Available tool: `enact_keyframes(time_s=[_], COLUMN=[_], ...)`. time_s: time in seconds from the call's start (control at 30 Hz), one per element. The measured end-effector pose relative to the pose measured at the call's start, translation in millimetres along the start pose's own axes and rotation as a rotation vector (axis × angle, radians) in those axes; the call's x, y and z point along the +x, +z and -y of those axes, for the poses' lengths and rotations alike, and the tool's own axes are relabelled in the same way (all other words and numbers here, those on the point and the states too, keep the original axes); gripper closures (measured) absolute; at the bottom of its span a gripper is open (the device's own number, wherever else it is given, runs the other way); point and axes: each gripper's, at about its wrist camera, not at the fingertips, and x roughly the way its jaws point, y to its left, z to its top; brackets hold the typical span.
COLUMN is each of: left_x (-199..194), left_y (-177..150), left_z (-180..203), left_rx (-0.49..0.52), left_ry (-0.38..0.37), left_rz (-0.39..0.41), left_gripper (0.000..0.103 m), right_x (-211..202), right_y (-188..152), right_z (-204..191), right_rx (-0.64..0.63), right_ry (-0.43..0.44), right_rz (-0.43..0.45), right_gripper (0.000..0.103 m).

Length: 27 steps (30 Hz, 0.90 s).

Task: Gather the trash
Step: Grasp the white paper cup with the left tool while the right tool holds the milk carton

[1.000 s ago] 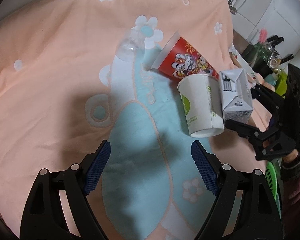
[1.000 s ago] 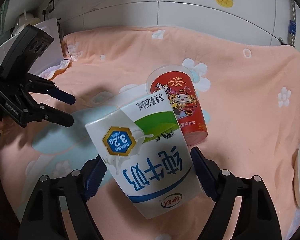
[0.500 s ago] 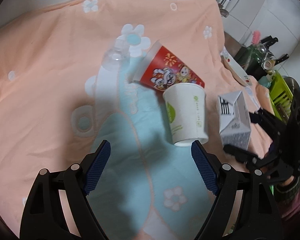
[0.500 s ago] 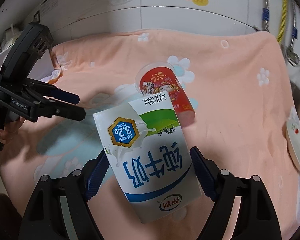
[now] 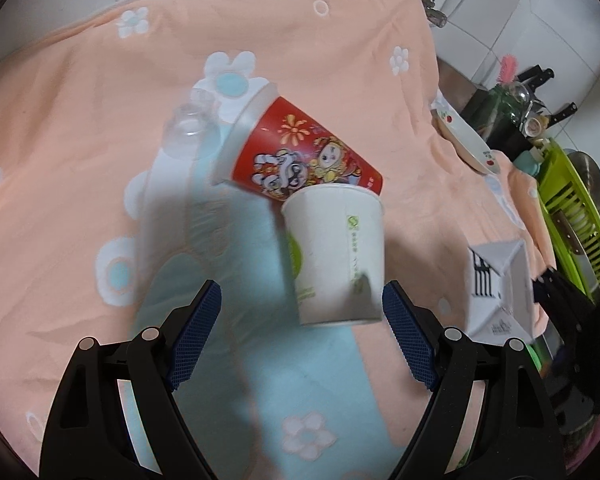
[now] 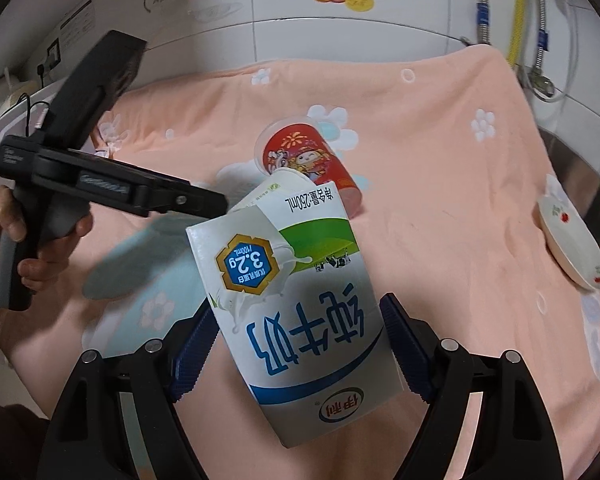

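My right gripper is shut on a white, blue and green milk carton, held above the peach blanket; the carton also shows in the left wrist view. My left gripper is open and empty, just in front of a white paper cup lying on its side. A red printed cup lies tipped behind it, touching it. A clear plastic cup lies to the left of the red cup. The left gripper shows in the right wrist view.
A white dish with cherry print lies at the blanket's right edge. A green dish rack and kitchen utensils stand to the right. A tiled wall and pipes are behind the blanket.
My left gripper has moved forward and right, so the white cup now lies just ahead of its open fingers. My right gripper has drawn the milk carton back, away from the cups.
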Motion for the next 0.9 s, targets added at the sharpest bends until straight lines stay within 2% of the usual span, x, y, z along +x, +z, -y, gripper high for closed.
enact_keyframes(time_s=[0.3,0.4,0.67,0.77,0.9], left_x=[26,36,56,62,68], left_y=[15,18,22,20,18], left_z=[22,33,44,47,46], left_rx=[0.032,0.072,0.099,0.106,0.097], left_ry=[0.010,0.059,0.084,0.088,0.088], left_rz=[-0.030,-0.036,-0.052,-0.053,-0.061], left_gripper=[0.020,0.016,0.016,0.023,0.037], right_x=[-21,-28,-43,-48,-59], right_y=[-20,-25,-42,-48,-56], right_z=[2,3,4,2,1], right_rx=[0.053,0.071,0.134,0.140,0.160], right_ry=[-0.045,-0.055,-0.087,-0.106,-0.119], right_rz=[0.001,0.003,0.005,0.003,0.010], right_gripper=[0.026,0.026,0.026,0.026,0.026])
